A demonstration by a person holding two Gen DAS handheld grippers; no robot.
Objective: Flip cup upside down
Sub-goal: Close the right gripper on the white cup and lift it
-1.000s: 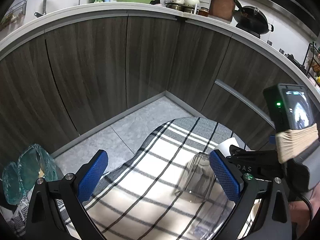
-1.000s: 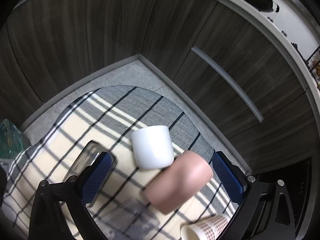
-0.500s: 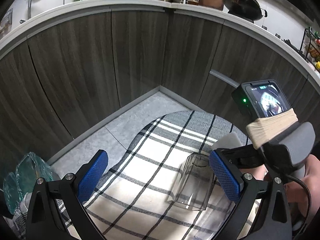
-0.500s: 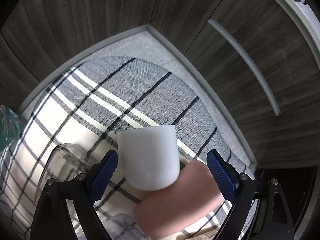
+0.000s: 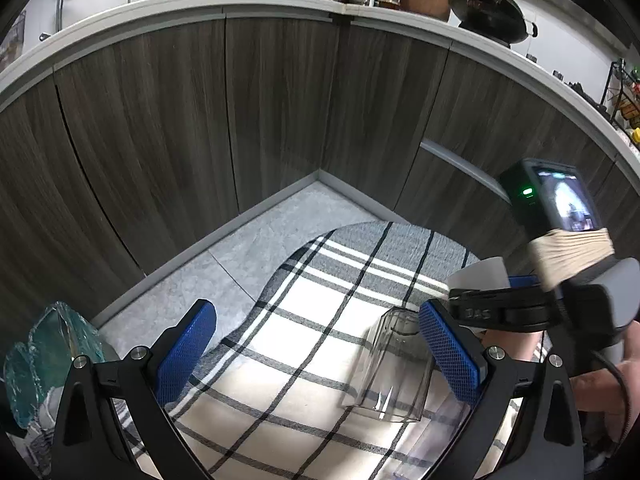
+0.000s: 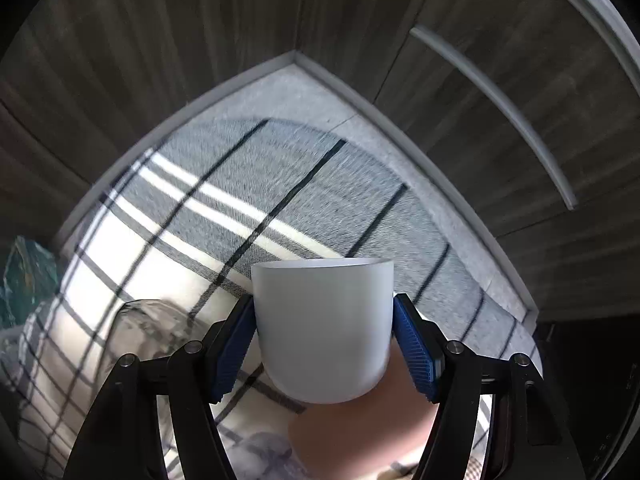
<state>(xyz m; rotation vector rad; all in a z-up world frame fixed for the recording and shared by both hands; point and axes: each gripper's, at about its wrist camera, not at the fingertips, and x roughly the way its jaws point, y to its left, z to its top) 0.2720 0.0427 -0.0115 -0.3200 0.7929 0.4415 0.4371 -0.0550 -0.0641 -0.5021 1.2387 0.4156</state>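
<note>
Since 1 second ago the right gripper (image 6: 325, 344) has come down to the white cup (image 6: 324, 328) and closed around it: then its 2 blue pads stood wide apart with the cup lying free between them, and now 1 pad (image 6: 234, 350) presses on the left wall of the cup and the other on the right wall. The cup fills the lower middle of the right wrist view, its rim at the top and its round bottom at the lower end. I cannot tell if it is lifted from the cloth (image 6: 208, 208) or touches it. Just below the cup, a pink cup (image 6: 360, 432) shows at the bottom of the frame, partly hidden. A clear glass (image 6: 148, 332) is blurred at the lower left of the same frame, beside the left finger.

In the left wrist view, the left gripper (image 5: 316, 354) is open and holds nothing; its pads are far apart at the lower left and lower right. Between them lies the checked cloth (image 5: 304, 320), and the glass (image 5: 390, 368) rests on it at the lower right, near the right pad. At the right edge the right gripper (image 5: 480, 308) shows from the side, with the cup (image 5: 478, 274) above its black body. A green crumpled bag (image 5: 44, 360) is at the lower left. Dark wooden cabinets (image 5: 280, 112) fill the upper half.
</note>
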